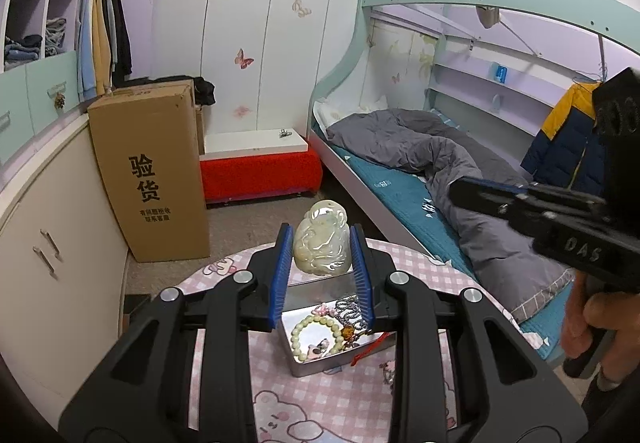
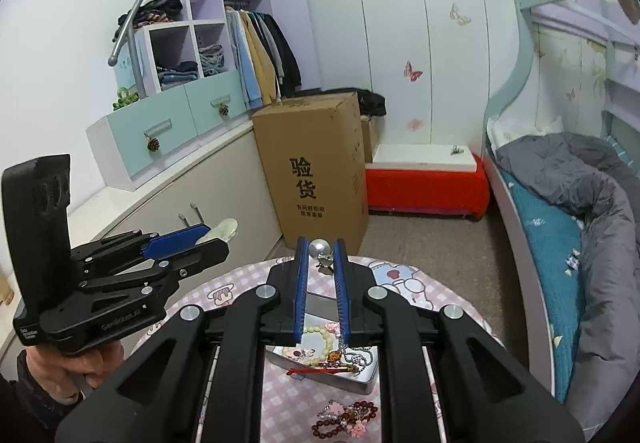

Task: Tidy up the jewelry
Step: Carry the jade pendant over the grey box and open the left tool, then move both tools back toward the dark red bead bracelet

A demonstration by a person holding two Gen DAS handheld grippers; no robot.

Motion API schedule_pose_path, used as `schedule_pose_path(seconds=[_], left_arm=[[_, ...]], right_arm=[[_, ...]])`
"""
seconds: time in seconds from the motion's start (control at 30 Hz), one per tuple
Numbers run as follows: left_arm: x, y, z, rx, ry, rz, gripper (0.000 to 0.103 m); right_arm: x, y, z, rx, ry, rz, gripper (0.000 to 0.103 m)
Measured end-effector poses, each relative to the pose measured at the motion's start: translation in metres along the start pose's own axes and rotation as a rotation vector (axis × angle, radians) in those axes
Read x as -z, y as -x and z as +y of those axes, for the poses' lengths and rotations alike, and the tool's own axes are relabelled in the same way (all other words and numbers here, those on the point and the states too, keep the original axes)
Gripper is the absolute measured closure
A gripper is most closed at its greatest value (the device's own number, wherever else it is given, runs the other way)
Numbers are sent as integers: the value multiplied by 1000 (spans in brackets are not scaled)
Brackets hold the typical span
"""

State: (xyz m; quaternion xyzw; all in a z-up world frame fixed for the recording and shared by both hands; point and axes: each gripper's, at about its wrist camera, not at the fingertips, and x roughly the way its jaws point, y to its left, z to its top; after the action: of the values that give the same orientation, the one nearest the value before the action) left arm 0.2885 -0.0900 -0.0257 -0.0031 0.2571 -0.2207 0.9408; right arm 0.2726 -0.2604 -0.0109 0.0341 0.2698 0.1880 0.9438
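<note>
Jade pendant (image 1: 320, 241) sits clamped between the left claw's (image 1: 322, 243) pads.

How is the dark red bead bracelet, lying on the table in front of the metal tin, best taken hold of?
Probably from above: the dark red bead bracelet lies flat and bunched on the tablecloth, leaving no raised edge for a side approach. Close the jaws across the bunched bead strands.
</note>
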Motion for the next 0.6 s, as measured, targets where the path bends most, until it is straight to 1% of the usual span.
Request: schedule_pose_path(seconds=[0.1,0.23,0.27,0.3,0.33,0.37,0.4,0.47,0.5,0.6], left_arm=[[-2,-11,2,14,17,21,74],[-3,-29,7,15,31,55,73],[-3,-33,7,4,25,65,68],[-3,-36,7,-14,20,68,39],[-3,-34,7,-32,24,54,22],[-3,-30,9,-55,34,24,8],[-2,-27,9,-66,41,4,7],[-2,-22,14,-79,53,-3,7],[-2,-19,15,-98,57,-7,7],[-1,-10,20,-131,72,-25,7]], right_arm=[[2,-13,-7,-5,-14,29,92],[8,-38,-16,-15,-54,85,91],[10,-43,-20,-13,-69,95,90],[12,-48,-23,-9,-84,105,82],[14,-51,-27,-8,-105,114,75],[16,-52,-29,-5,-118,114,53],[18,-51,-33,3,-136,110,24],[19,-45,-37,20,-160,77,8],[20,-40,-40,30,-178,59,8],[19,-31,-45,70,-207,51,8]])
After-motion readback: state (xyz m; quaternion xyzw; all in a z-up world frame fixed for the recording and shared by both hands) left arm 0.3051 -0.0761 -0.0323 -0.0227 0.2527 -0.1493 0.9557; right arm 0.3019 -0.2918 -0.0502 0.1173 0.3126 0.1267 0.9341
